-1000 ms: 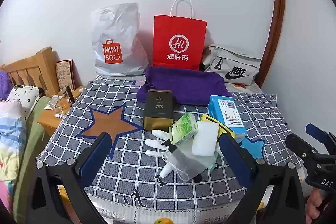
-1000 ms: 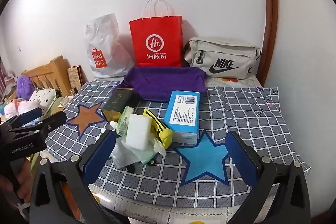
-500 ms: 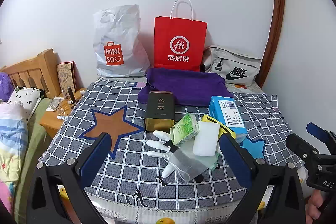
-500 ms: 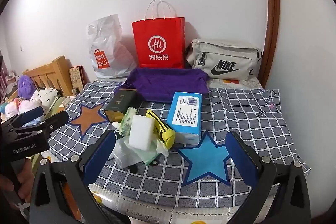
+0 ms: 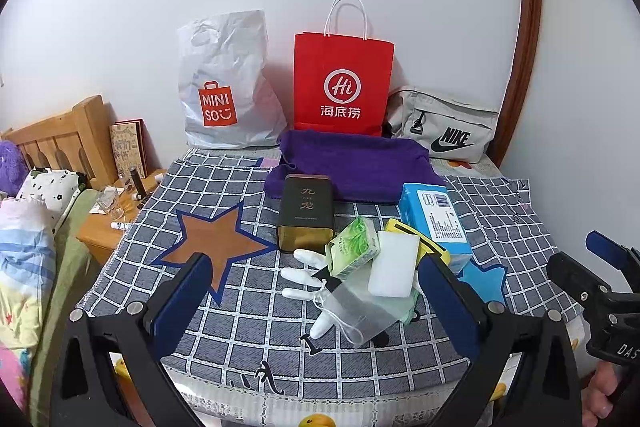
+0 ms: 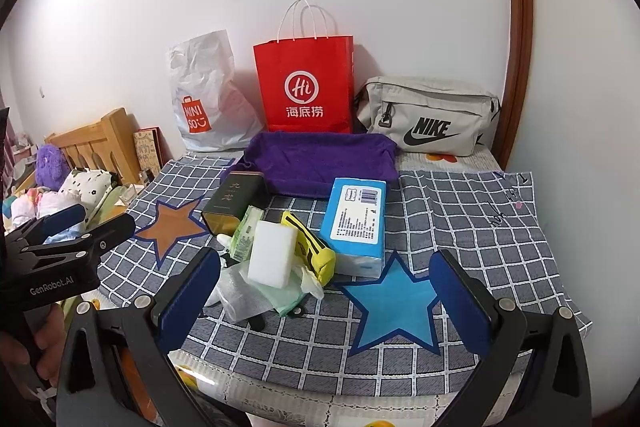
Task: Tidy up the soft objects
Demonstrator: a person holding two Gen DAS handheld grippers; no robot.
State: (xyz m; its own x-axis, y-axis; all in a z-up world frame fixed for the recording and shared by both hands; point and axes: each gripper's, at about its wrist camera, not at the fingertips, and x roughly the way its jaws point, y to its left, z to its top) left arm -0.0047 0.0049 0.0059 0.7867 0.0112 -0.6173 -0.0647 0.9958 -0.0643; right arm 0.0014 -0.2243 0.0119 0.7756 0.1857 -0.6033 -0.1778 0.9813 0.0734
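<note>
A pile lies mid-table: a white sponge, a green tissue pack, a white glove, a clear drawstring pouch, a yellow pouch and a blue tissue pack. A dark tin stands beside it. A purple towel lies behind. My left gripper is open, short of the pile. My right gripper is open over the blue star, holding nothing.
Against the wall stand a white plastic bag, a red paper bag and a grey waist bag. A wooden headboard and nightstand sit left of the table. The checked cloth has bare room at the right.
Both views have shifted slightly; the scene sits a touch lower in the frames. Both grippers stay open and no object has moved.
</note>
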